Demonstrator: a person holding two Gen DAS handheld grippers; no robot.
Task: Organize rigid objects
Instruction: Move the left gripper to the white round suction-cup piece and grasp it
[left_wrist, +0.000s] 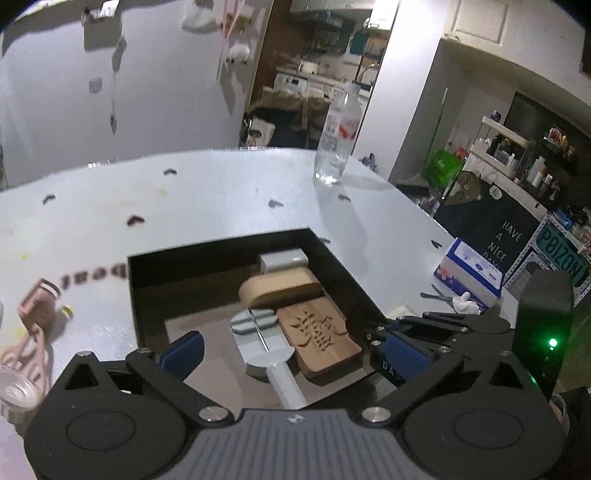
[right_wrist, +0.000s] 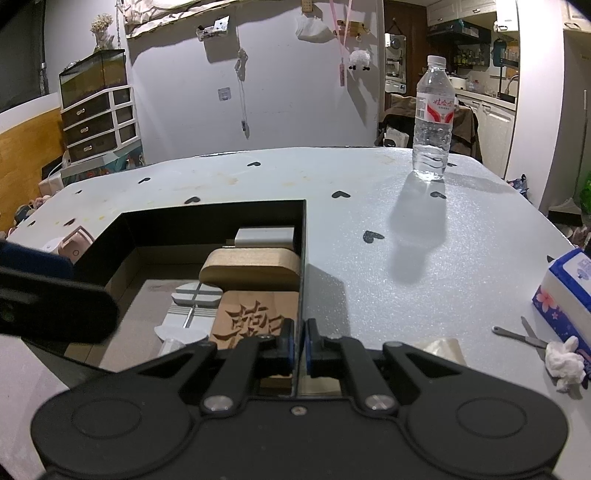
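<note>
A black open box (left_wrist: 140, 280) (right_wrist: 207, 221) sits on the pale table. Inside lie a carved wooden block (left_wrist: 321, 332) (right_wrist: 255, 317), a rounded wooden piece (left_wrist: 280, 288) (right_wrist: 251, 269), a grey ribbed tool (left_wrist: 255, 332) (right_wrist: 192, 302) with a clear tube (left_wrist: 284, 384), and a small white box (left_wrist: 282, 258) (right_wrist: 264, 236). My left gripper (left_wrist: 284, 350) is open and empty, just above the box's near side. My right gripper (right_wrist: 300, 343) is shut on the box's right wall (right_wrist: 303, 280); in the left wrist view it shows at the box's right edge (left_wrist: 402, 354).
A water bottle (left_wrist: 338, 136) (right_wrist: 433, 122) stands at the far right of the table. A tissue box (left_wrist: 472, 273) (right_wrist: 565, 291), a metal tool (right_wrist: 517, 334) and a crumpled tissue (right_wrist: 563, 360) lie at the right. A pink item (left_wrist: 37, 306) (right_wrist: 75, 242) lies left of the box.
</note>
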